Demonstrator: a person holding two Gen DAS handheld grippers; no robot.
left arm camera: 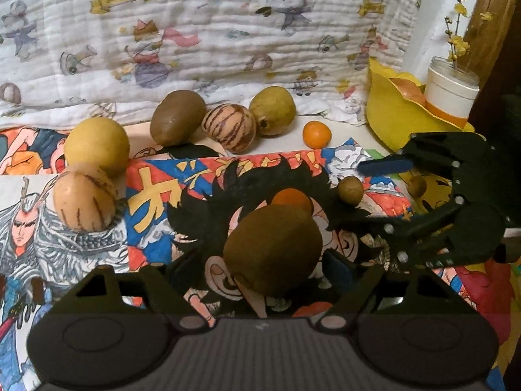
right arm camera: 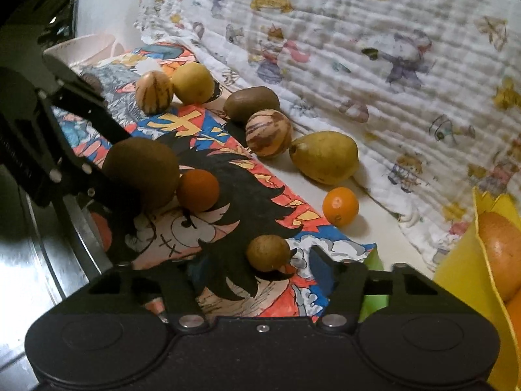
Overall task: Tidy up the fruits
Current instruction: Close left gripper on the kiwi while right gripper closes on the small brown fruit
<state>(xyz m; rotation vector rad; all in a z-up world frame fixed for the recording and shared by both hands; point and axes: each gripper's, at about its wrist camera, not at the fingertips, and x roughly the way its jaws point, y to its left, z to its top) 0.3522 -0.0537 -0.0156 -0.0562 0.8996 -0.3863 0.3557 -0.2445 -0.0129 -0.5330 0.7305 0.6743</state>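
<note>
A brown kiwi (left arm camera: 272, 249) lies between the spread jaws of my left gripper (left arm camera: 260, 268), which is open around it; the kiwi also shows in the right wrist view (right arm camera: 141, 171). A small orange (left arm camera: 291, 197) sits just behind it. My right gripper (right arm camera: 260, 267) is open around a small brown round fruit (right arm camera: 267, 252), also seen in the left wrist view (left arm camera: 350, 189). At the back lie a yellow fruit (left arm camera: 96, 145), two striped melons (left arm camera: 228, 127) (left arm camera: 84, 205), another kiwi (left arm camera: 177, 117), a pear (left arm camera: 273, 110) and an orange (left arm camera: 316, 134).
A yellow bowl (left arm camera: 387, 107) holding oranges stands at the right, next to a white jar (left arm camera: 451, 89) with yellow flowers. A cartoon-print quilt (left arm camera: 208, 32) rises behind the fruits. Comic posters (left arm camera: 195, 182) cover the table. A pale bowl (right arm camera: 88, 49) sits far left in the right wrist view.
</note>
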